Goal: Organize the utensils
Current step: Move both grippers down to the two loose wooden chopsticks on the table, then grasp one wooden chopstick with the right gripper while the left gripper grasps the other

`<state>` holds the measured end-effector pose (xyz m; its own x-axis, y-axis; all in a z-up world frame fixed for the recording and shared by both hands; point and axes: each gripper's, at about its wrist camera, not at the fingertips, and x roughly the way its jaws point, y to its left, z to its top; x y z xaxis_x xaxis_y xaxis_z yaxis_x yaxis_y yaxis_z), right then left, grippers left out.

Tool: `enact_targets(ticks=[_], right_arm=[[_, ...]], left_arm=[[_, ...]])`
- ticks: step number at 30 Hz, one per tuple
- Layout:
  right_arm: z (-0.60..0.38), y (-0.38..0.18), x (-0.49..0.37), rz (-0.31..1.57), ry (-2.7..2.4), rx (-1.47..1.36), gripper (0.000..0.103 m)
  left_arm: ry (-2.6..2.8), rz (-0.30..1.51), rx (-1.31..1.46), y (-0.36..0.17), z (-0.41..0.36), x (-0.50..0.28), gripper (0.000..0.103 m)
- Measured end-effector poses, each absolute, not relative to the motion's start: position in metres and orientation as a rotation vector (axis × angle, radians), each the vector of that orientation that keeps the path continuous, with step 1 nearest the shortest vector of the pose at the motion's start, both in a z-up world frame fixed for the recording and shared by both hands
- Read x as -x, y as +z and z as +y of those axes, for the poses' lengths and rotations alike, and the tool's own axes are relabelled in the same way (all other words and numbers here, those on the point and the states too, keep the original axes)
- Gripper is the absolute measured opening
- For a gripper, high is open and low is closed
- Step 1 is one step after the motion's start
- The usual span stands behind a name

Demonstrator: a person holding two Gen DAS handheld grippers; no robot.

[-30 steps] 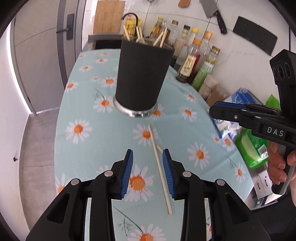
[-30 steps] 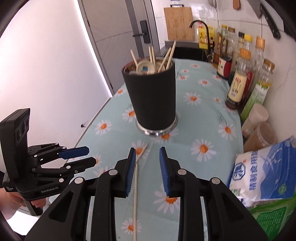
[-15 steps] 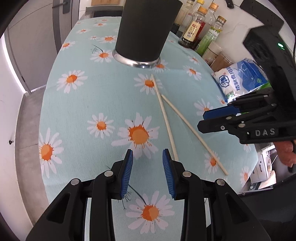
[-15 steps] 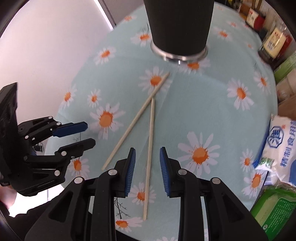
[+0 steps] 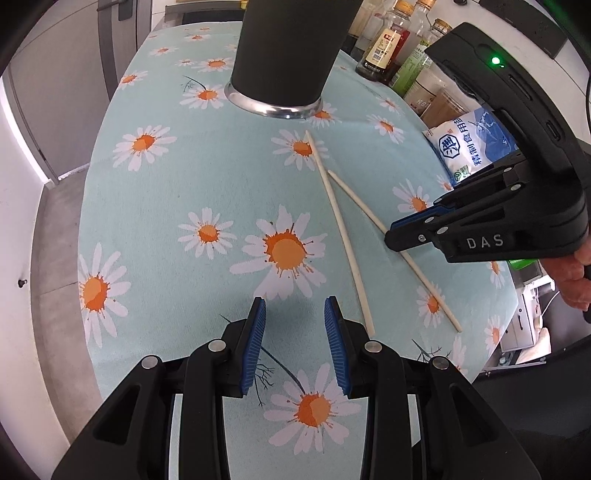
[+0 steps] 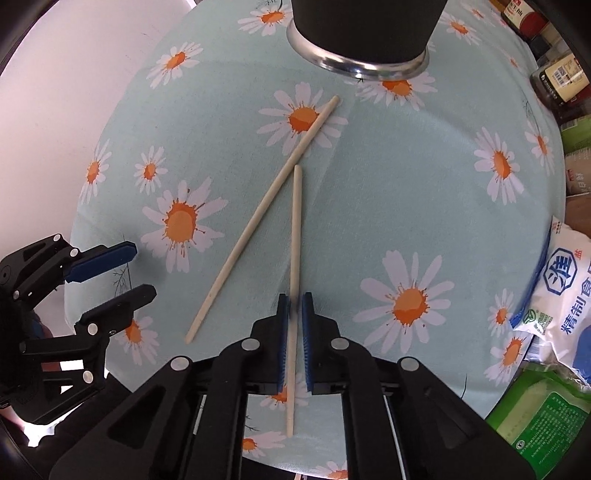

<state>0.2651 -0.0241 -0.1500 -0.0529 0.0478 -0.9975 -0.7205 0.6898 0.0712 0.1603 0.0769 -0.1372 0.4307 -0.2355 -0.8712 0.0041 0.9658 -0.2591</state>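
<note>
My right gripper (image 6: 294, 314) has just closed on 1 chopstick (image 6: 295, 236), which runs straight up the middle of my right wrist view; the pads look pressed on it, though motion blur there makes contact hard to confirm. The second chopstick (image 6: 266, 206) lies slanted just left of it on the daisy tablecloth (image 6: 424, 184). The black utensil holder (image 6: 364, 29) sits at the frame's top. My left gripper (image 5: 294, 343) hangs with jaws apart, nothing between them.

Grey door (image 5: 122, 44), white wall (image 6: 66, 74), grey floor (image 5: 55, 229).
</note>
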Motion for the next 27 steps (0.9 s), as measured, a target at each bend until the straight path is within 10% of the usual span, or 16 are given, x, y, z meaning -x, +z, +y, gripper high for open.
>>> enact_targets(ticks=[27], right_arm=[[-0.131, -0.093, -0.284, 1.416, 0.765, 0.047, 0.006]], left_arm=[[-0.148, 1.334, 0.221, -0.132, 0.044, -0.250, 0.030]])
